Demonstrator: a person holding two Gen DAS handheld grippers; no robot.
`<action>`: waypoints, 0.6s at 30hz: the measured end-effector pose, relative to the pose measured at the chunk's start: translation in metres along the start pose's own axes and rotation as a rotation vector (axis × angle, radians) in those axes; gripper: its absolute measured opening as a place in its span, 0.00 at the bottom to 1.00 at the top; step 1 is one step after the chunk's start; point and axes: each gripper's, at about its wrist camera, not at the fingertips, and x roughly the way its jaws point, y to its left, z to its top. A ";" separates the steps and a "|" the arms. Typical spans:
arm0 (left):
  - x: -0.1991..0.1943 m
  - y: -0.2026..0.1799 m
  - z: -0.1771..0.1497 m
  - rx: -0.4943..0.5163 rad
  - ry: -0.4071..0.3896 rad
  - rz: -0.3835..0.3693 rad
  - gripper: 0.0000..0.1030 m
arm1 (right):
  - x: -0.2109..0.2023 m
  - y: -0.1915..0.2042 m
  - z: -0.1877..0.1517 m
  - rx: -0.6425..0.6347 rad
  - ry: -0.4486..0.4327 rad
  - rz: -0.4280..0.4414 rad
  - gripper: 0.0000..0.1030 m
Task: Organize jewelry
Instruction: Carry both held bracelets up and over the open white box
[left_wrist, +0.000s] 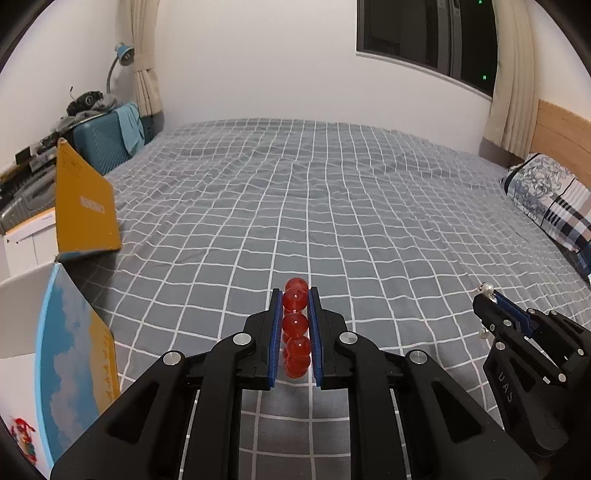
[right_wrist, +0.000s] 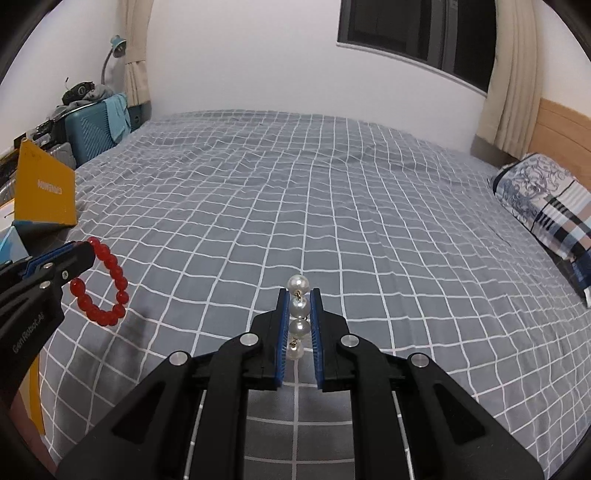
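A: What does the left gripper (left_wrist: 295, 295) hold?

B: It is clamped on a bracelet of round red glassy beads (right_wrist: 107, 284), lifted above the grey bedspread with white grid lines (left_wrist: 332, 206).

A: And the right gripper (right_wrist: 299, 295)?

B: To its right, pinching a strand of white pearl beads on gold links (right_wrist: 298, 321), also clear of the bedspread.
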 end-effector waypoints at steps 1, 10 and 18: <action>-0.001 0.000 0.000 0.000 -0.001 -0.002 0.13 | -0.001 0.000 0.000 0.003 -0.001 0.004 0.10; -0.007 0.001 -0.002 0.001 0.025 -0.002 0.13 | -0.010 -0.003 0.002 0.019 0.007 0.015 0.10; -0.039 0.017 0.003 -0.023 0.037 0.002 0.13 | -0.041 0.005 0.012 0.023 0.011 0.039 0.10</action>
